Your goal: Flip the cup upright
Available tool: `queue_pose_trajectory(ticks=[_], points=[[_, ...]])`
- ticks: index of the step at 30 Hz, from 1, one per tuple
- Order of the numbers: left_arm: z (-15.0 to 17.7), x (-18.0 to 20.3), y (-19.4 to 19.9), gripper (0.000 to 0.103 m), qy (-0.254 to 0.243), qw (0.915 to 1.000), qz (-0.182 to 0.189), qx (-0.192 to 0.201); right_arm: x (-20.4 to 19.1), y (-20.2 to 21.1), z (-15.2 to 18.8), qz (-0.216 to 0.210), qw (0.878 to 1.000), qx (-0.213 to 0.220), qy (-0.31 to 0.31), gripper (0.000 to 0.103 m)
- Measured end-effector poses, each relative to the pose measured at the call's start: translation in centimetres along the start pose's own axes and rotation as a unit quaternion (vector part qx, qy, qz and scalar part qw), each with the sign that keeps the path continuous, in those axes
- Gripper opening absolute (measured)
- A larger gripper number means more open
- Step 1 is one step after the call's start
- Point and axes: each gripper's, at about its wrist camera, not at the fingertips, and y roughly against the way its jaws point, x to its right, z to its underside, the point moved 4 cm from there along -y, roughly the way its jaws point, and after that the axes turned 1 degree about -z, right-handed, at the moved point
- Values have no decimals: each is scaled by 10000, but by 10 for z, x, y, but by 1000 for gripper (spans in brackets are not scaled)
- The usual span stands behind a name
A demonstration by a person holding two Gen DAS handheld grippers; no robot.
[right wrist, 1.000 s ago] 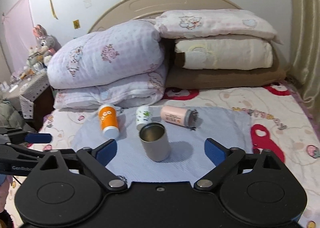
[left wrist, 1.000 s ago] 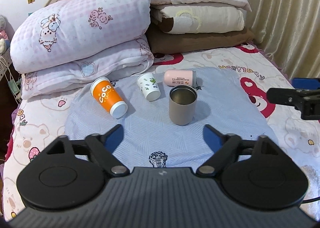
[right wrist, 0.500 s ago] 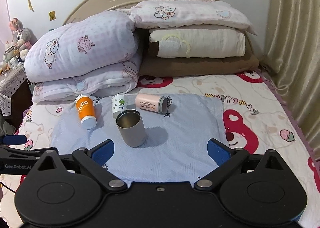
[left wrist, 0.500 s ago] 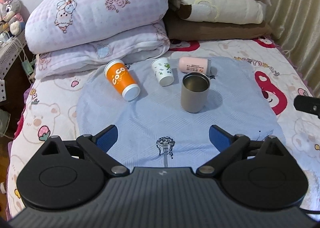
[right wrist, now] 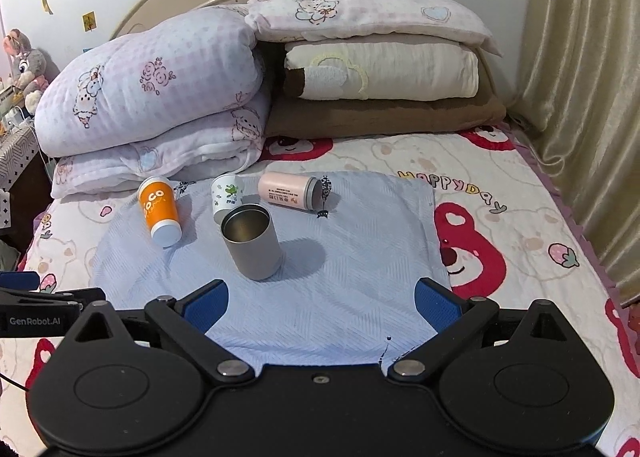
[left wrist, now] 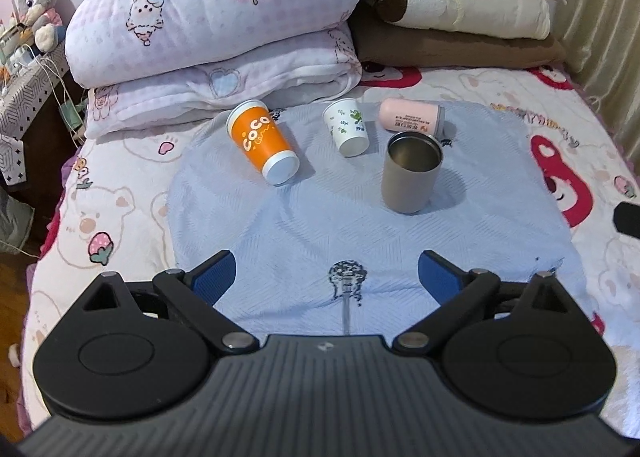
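Four cups lie on a blue cloth (left wrist: pixel 304 225) on the bed. A grey metal cup (left wrist: pixel 412 173) (right wrist: pixel 252 243) stands upright, mouth open to the top. An orange "COCO" paper cup (left wrist: pixel 262 145) (right wrist: pixel 159 211), a small white cup with green print (left wrist: pixel 346 133) (right wrist: pixel 227 197) and a pink cup (left wrist: pixel 410 119) (right wrist: pixel 288 191) lie on their sides behind it. My left gripper (left wrist: pixel 326 277) is open and empty, well short of the cups. My right gripper (right wrist: pixel 322 303) is open and empty, near the cloth's front edge.
Folded pink quilts (left wrist: pixel 216 25) and stacked pillows (right wrist: pixel 376 69) rise just behind the cups. A curtain (right wrist: pixel 584 97) hangs along the right side of the bed. A nightstand with plush toys (left wrist: pixel 28 29) stands at the left. The left gripper's side (right wrist: pixel 36 309) shows at the right wrist view's left edge.
Both grippers have pulled back and risen away from the cups, so the cups look farther off. The cups have not moved. Both grippers stay open.
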Motion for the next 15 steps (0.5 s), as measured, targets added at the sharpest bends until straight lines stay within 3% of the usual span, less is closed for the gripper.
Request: queue_pose_trajectory(ticks=[15], points=[[1, -9, -8, 99, 340, 9993, -46, -132, 4, -7, 4, 95, 9999, -96, -107, 101]])
